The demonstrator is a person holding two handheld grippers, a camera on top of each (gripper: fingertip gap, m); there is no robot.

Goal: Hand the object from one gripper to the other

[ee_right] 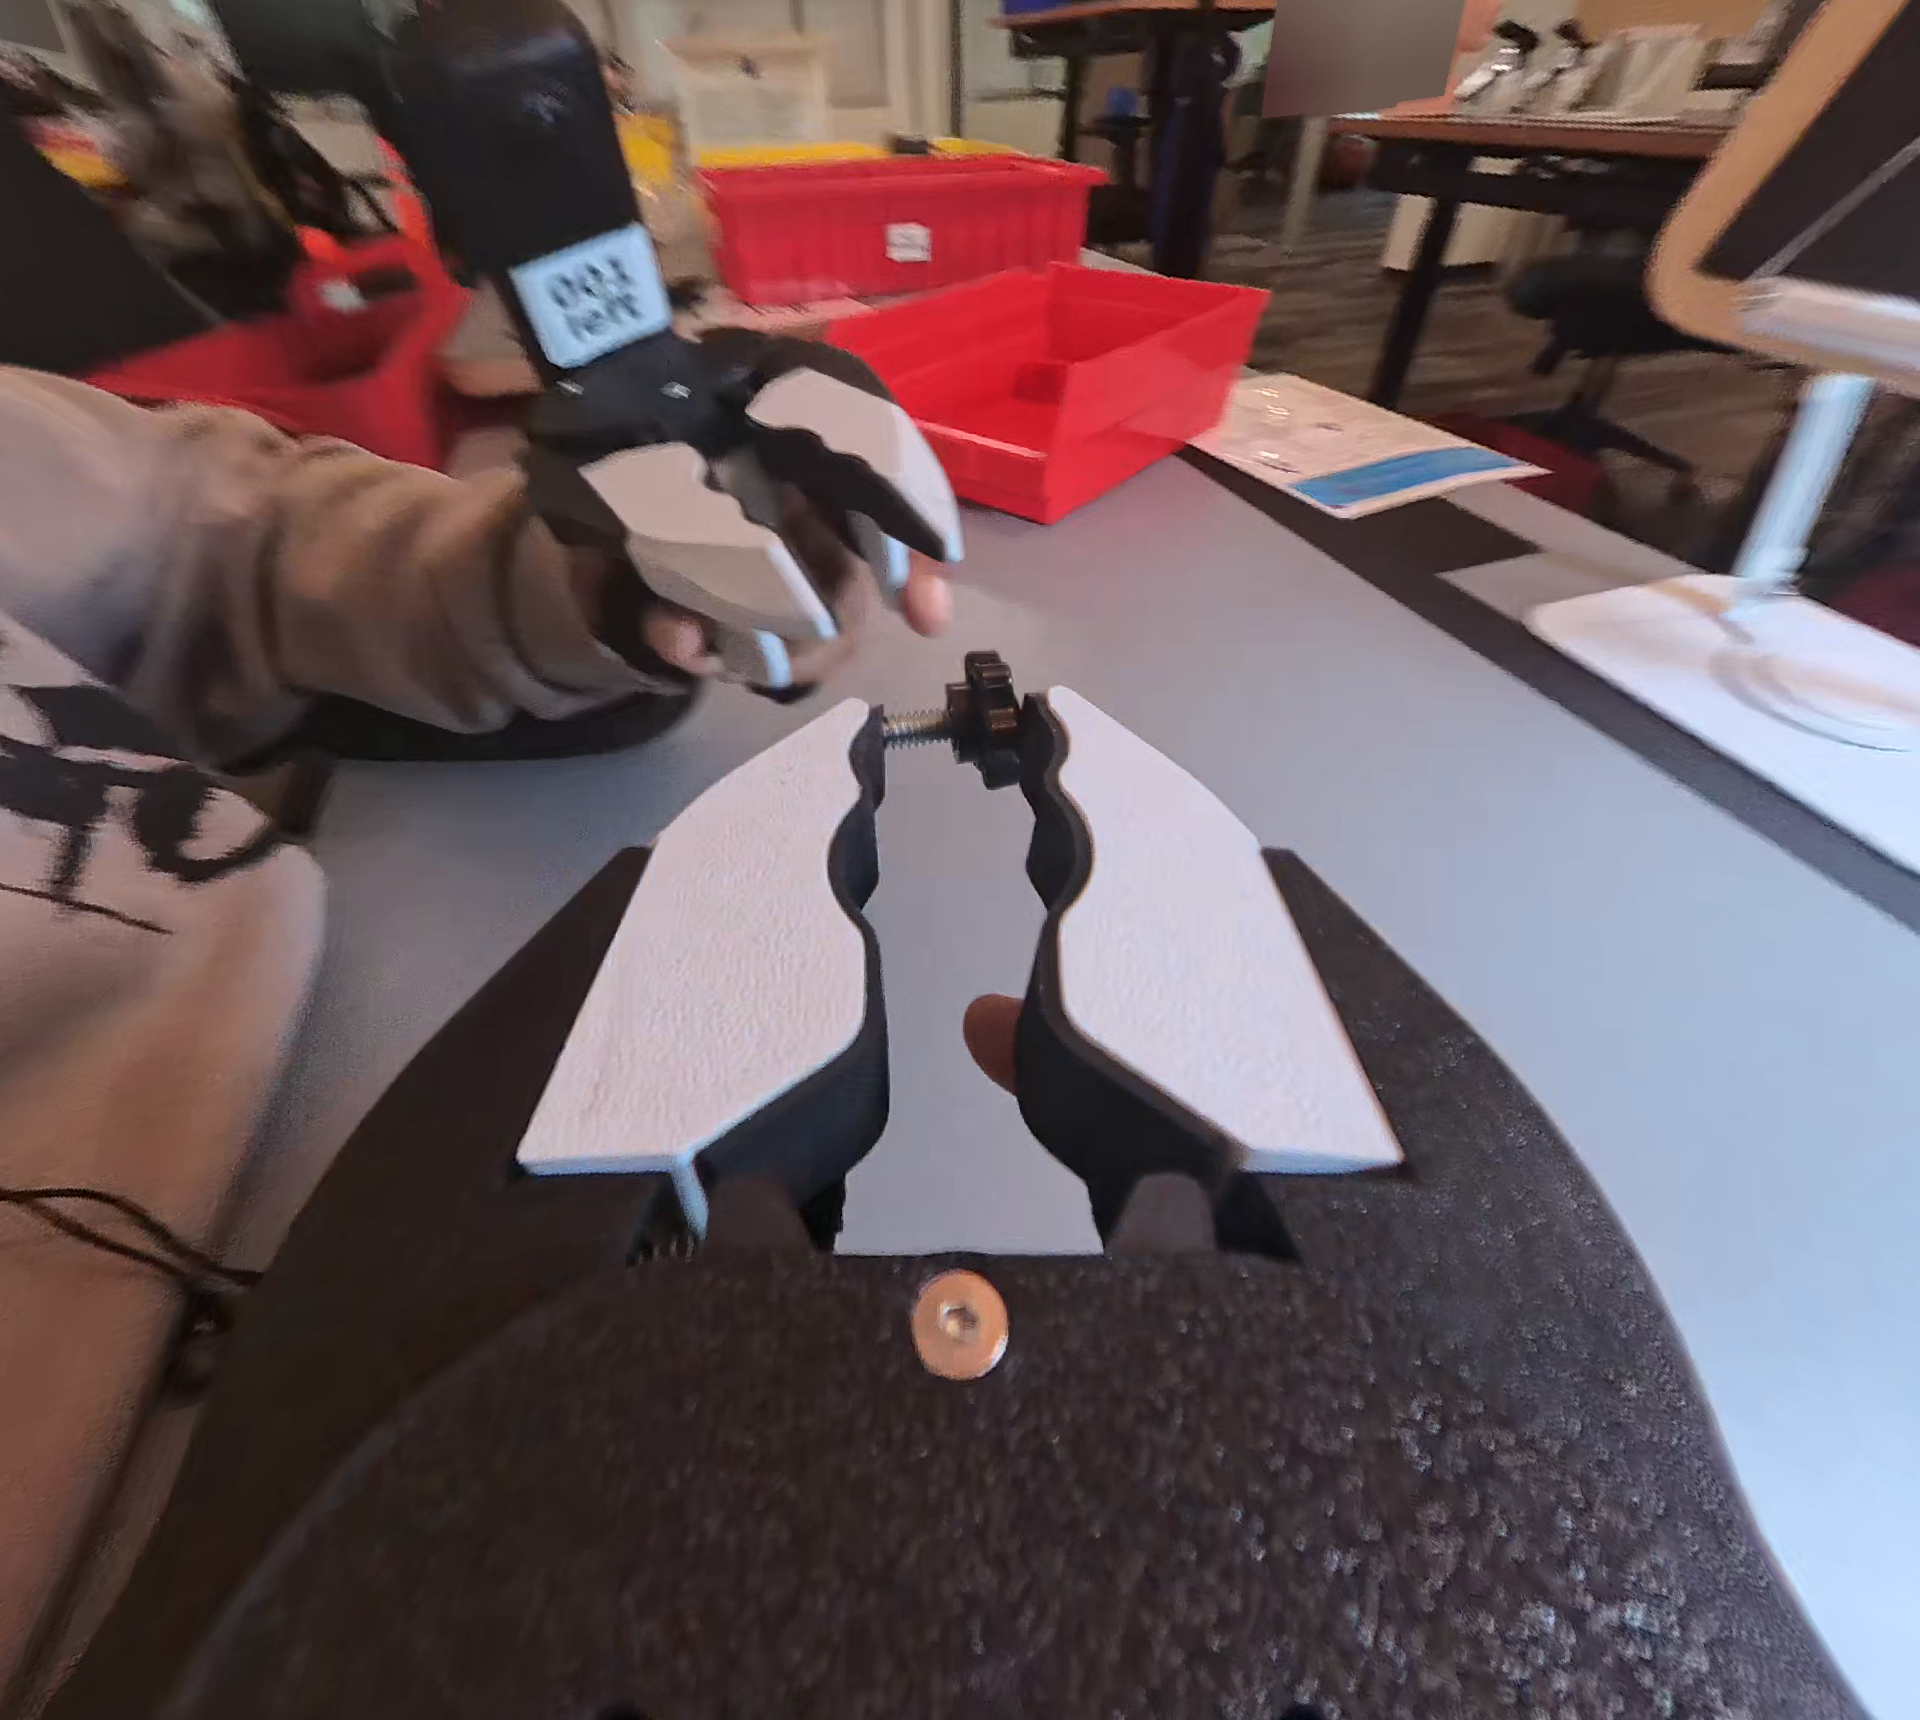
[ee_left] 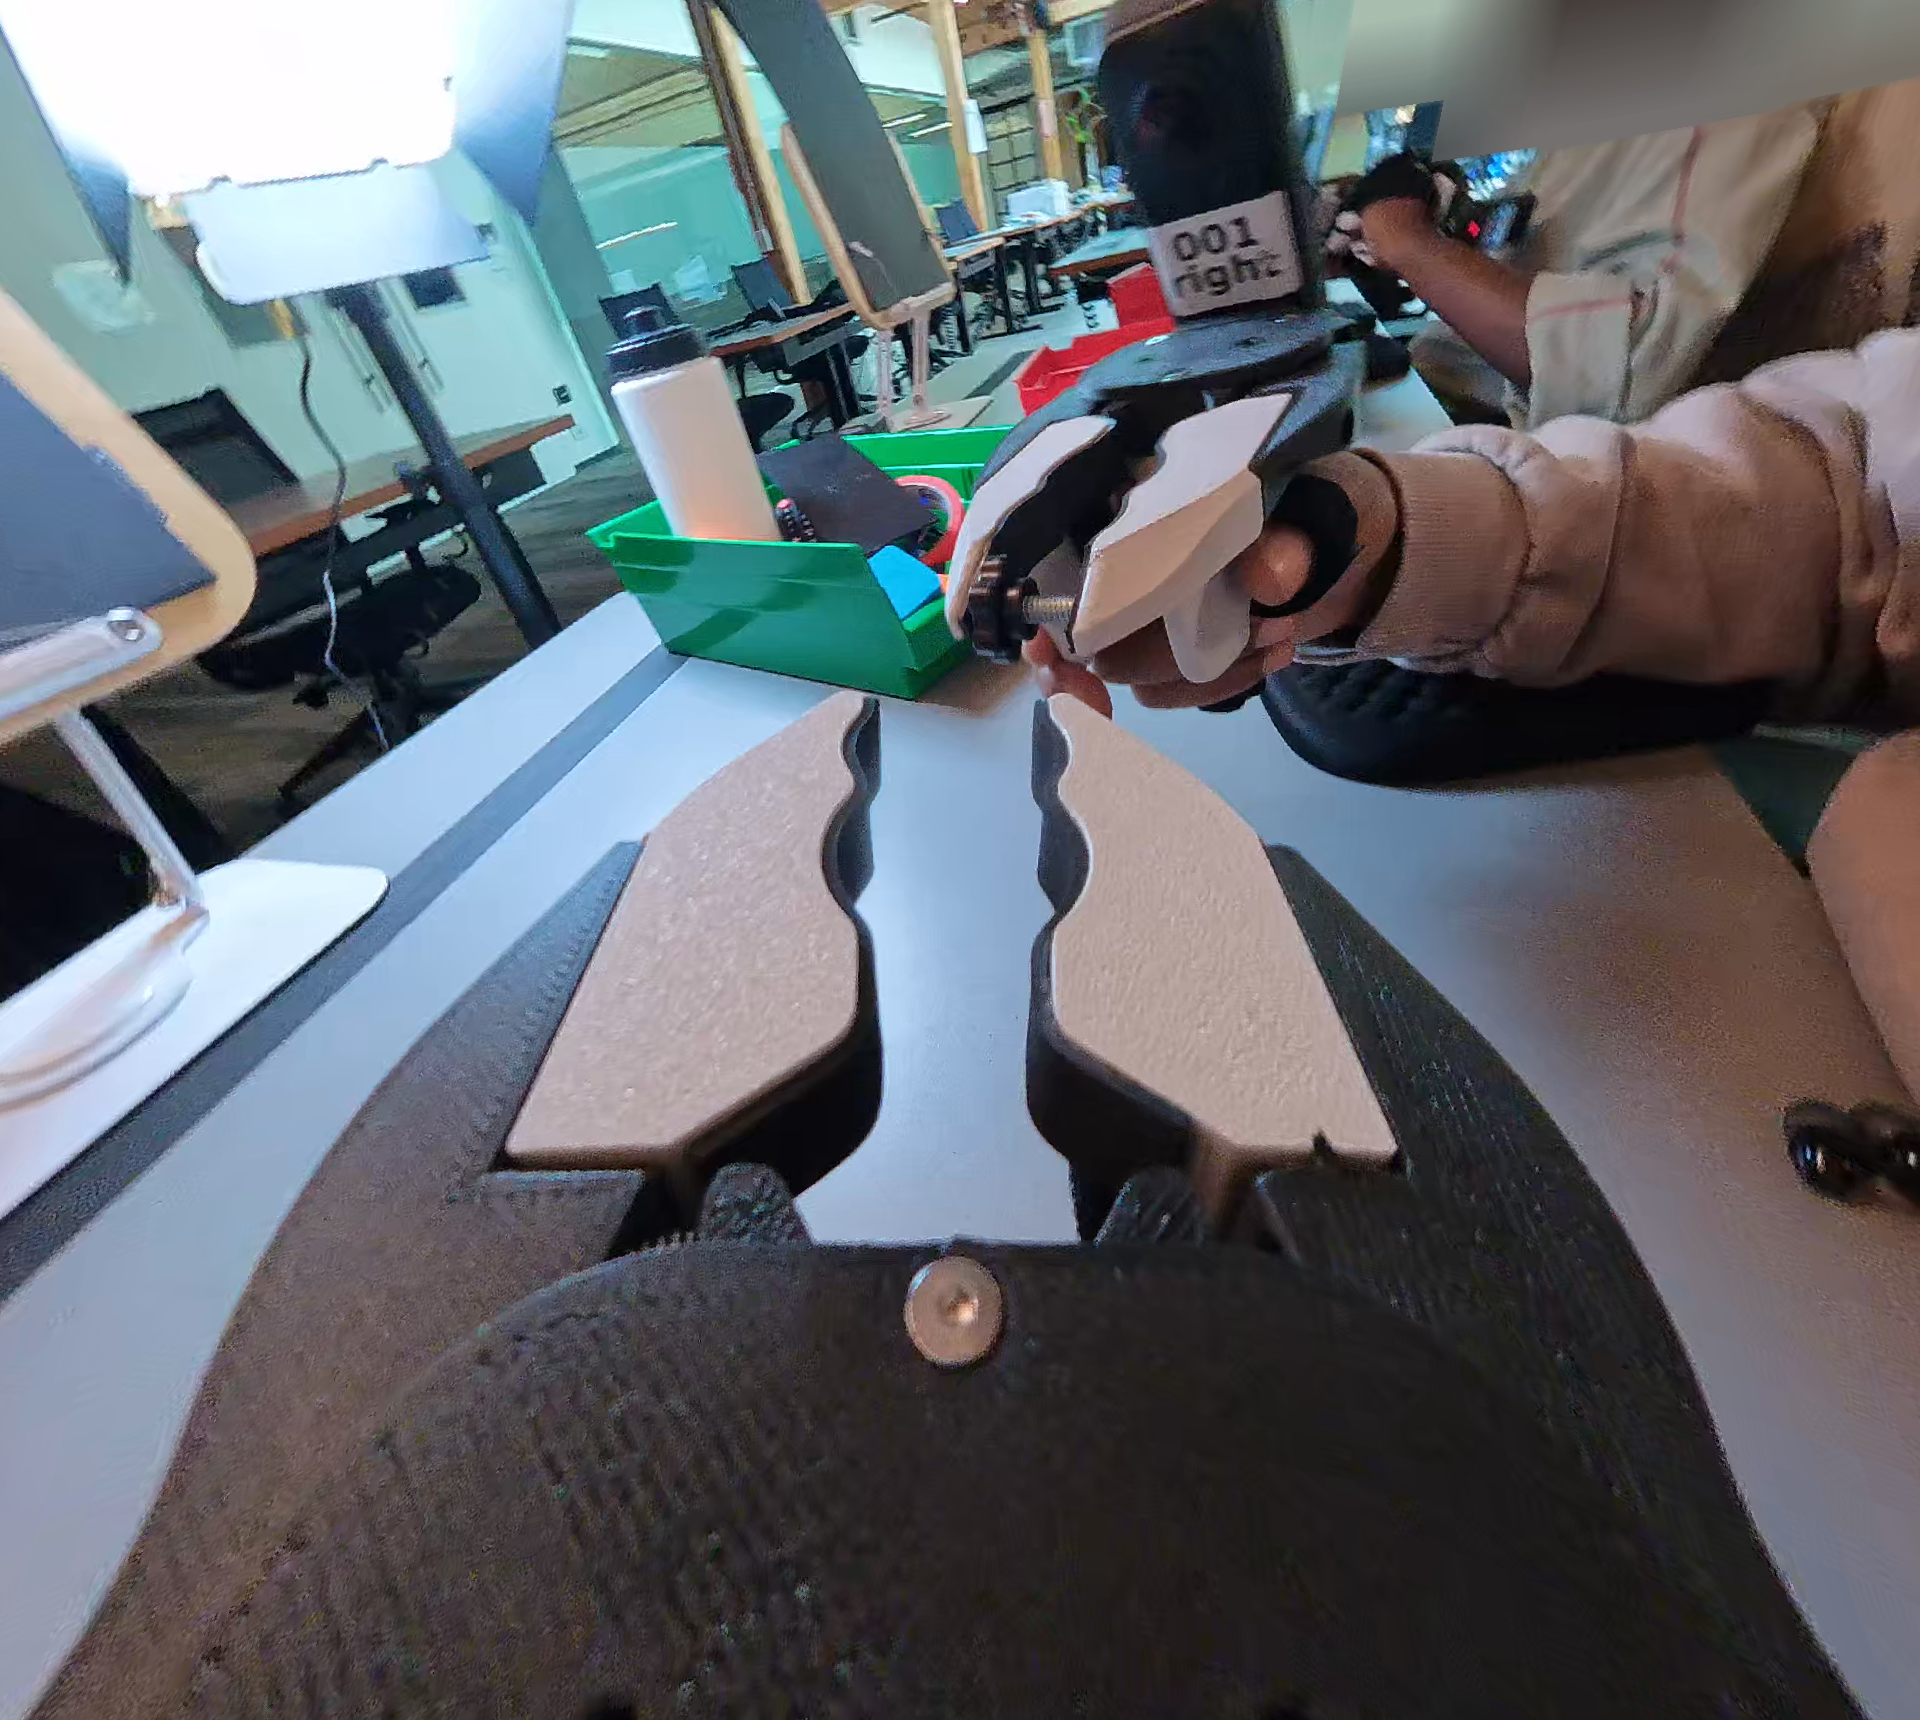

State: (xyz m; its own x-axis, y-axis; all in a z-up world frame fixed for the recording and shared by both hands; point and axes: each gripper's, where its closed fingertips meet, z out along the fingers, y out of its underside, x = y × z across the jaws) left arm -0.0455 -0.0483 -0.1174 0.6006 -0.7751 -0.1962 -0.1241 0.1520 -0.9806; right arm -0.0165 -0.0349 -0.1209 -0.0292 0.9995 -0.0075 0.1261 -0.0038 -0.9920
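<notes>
A black knob screw point(ee_right: 971, 720) with a bare threaded shaft lies crosswise between the tips of my right gripper point(ee_right: 961, 720), which is shut on it above the grey table point(ee_right: 1351, 839). In the left wrist view the same screw point(ee_left: 1003, 610) shows in the right gripper point(ee_left: 1023, 616), held up ahead of me. My left gripper point(ee_left: 956, 725) is open and empty, its tips just below and short of the screw. In the right wrist view the left gripper point(ee_right: 883, 600) hovers open just beyond the screw.
A green bin point(ee_left: 790, 600) with a white bottle point(ee_left: 691, 444) and tape stands at the table's far edge. Red bins point(ee_right: 1049, 382) stand beyond. A lamp base point(ee_right: 1745, 683) and a tablet stand point(ee_left: 125, 891) sit at the side. A small black part point(ee_left: 1860, 1151) lies on the table. Across from one pair of fingers to the other is roughly 4 cm.
</notes>
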